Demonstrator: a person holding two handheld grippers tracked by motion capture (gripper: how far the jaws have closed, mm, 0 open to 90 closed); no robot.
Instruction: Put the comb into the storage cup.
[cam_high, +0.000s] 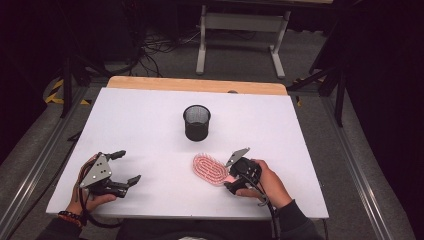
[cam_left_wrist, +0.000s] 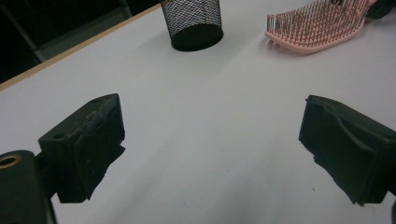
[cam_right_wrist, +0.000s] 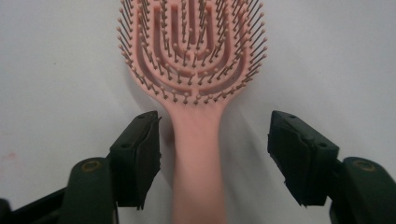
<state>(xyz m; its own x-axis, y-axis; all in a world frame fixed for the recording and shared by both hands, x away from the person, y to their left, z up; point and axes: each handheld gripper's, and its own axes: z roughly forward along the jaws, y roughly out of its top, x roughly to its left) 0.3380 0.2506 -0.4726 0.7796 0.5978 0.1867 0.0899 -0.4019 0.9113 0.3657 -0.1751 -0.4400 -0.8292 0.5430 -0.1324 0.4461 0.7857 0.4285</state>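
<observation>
A pink hairbrush (cam_high: 210, 169) lies bristles up on the white table (cam_high: 150, 110), its handle pointing toward the person's right hand. My right gripper (cam_high: 229, 176) is at that handle. In the right gripper view the hairbrush (cam_right_wrist: 194, 56) has its handle running between the two black jaws of my right gripper (cam_right_wrist: 215, 154), with a gap on each side, so the gripper is open. My left gripper (cam_high: 129, 166) rests near the front left of the table, open, with nothing between its jaws (cam_left_wrist: 212, 144). The left gripper view also catches the hairbrush (cam_left_wrist: 313, 25) at the top right.
A black mesh cup (cam_high: 196, 122) stands upright mid-table behind the brush, and it appears in the left gripper view as the mesh cup (cam_left_wrist: 191, 23) too. A wooden strip (cam_high: 197, 85) borders the table's far edge. Beyond it are a desk frame (cam_high: 240, 37) and cables on the floor.
</observation>
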